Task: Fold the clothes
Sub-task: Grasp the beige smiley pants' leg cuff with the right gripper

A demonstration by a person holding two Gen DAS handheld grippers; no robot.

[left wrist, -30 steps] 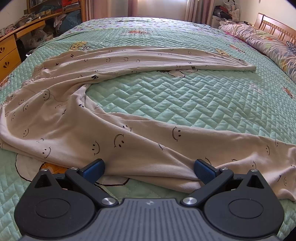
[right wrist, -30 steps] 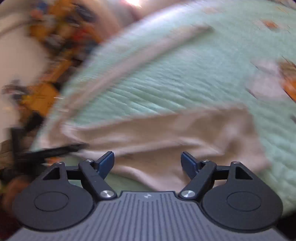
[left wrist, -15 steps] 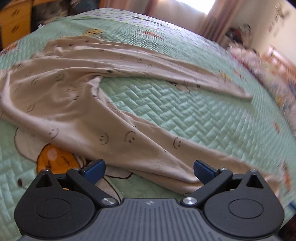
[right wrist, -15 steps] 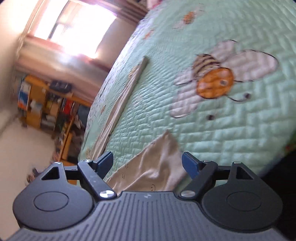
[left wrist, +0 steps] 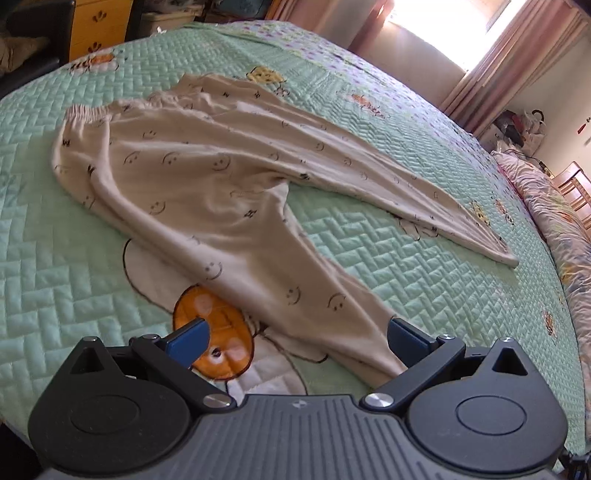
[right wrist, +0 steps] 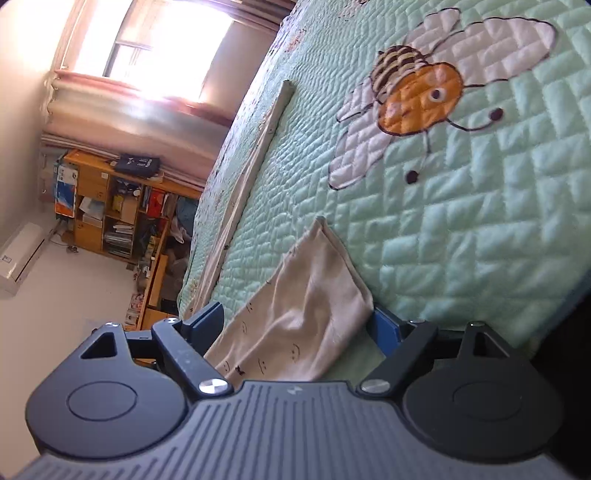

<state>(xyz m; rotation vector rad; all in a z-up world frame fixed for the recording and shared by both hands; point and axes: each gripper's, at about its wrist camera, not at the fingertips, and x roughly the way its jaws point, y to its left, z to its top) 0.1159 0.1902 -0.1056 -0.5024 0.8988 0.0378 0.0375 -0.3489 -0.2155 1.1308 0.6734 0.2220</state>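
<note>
Beige pyjama trousers (left wrist: 221, 192) printed with smiley faces lie spread in a V on the green quilted bedspread (left wrist: 369, 240). The elastic waistband is at the upper left and the far leg runs off to the right. My left gripper (left wrist: 295, 332) is open just above the near leg, whose fabric passes under the gap beside the right finger. In the right wrist view the near leg's cuff (right wrist: 310, 288) lies between the fingers of my right gripper (right wrist: 295, 319). Its jaws are opening and do not press the cloth. The far leg (right wrist: 255, 162) shows as a thin strip beyond.
A yellow drawer cabinet (left wrist: 96, 33) stands past the bed's far left corner. A floral duvet (left wrist: 554, 221) and a wooden headboard (left wrist: 576, 188) are at the right. A cluttered wooden shelf (right wrist: 110, 206) stands by the window. The bed's edge (right wrist: 554, 314) runs close beside my right gripper.
The left view has swung and rolled, so the waistband is now in sight. The right view has rolled and come down onto the near leg's cuff, which now sits between its fingers.
</note>
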